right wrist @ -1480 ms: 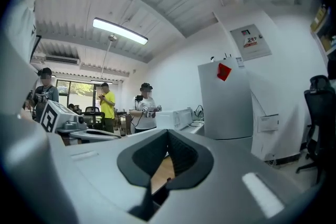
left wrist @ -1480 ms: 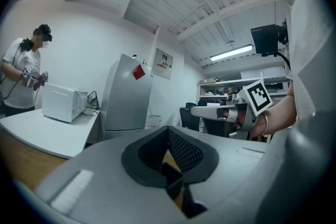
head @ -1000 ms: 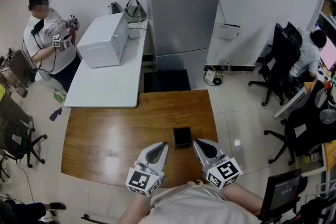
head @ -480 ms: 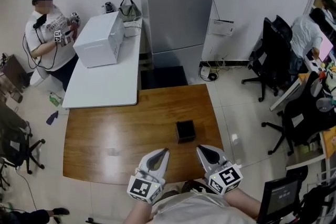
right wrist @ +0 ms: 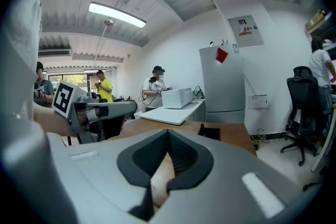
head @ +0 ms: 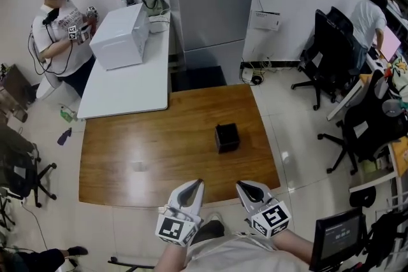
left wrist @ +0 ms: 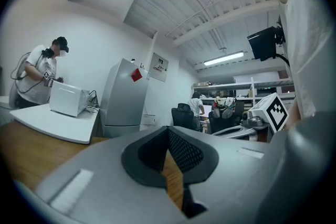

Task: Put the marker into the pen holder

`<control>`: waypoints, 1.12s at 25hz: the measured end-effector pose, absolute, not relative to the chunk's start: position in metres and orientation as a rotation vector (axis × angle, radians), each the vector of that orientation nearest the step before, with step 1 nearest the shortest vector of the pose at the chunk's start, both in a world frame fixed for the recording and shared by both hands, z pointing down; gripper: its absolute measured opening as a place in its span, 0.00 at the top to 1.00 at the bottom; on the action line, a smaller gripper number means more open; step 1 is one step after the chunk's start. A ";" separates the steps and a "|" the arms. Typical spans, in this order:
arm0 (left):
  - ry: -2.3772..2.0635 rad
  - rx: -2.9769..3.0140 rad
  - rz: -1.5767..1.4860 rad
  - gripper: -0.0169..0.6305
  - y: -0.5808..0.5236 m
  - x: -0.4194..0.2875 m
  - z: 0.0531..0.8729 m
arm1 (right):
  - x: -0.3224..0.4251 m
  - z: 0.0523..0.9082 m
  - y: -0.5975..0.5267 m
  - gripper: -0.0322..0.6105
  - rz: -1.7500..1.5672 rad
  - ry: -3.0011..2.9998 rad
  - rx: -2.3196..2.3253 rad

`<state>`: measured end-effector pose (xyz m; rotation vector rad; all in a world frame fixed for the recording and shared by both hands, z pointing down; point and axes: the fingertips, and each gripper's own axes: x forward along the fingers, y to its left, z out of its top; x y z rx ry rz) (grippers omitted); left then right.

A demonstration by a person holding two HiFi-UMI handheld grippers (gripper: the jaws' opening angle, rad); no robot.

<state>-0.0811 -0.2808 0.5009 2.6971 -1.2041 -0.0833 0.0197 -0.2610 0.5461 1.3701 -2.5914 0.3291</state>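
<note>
Head view shows the black square pen holder [head: 227,137] standing upright on the brown wooden table [head: 146,156]. Both grippers sit nearer the person than the holder and well apart from it. The left gripper [head: 196,184] has its jaws together with nothing between them, and so does the right gripper [head: 243,188].

No marker lies in sight around the holder. In the right gripper view a small dark stub [right wrist: 202,124] rises at the holder's rim; whether that is the marker I cannot tell.

A marker is likely light and stiff, with a smooth round barrel that could roll or slip between the pads. Mid-barrel, pinched across, looks the safest hold. The holder seems small and light, so a sideways knock might shift or tip it.
</note>
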 end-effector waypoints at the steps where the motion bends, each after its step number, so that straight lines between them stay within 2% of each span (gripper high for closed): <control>1: -1.213 2.690 -0.087 0.95 -0.274 -0.083 0.501 | 0.018 0.545 -0.256 0.95 0.328 -2.602 1.361; 8: -1.256 2.676 -0.081 0.95 -0.205 -0.067 0.502 | 0.028 0.539 -0.184 0.95 0.186 -2.630 1.288; 19: -1.293 2.651 -0.061 0.95 -0.043 0.001 0.507 | 0.108 0.545 -0.034 0.95 0.215 -2.623 1.297; 28: -1.282 2.699 -0.069 0.95 0.022 0.037 0.489 | 0.141 0.527 0.016 0.95 0.235 -2.682 1.309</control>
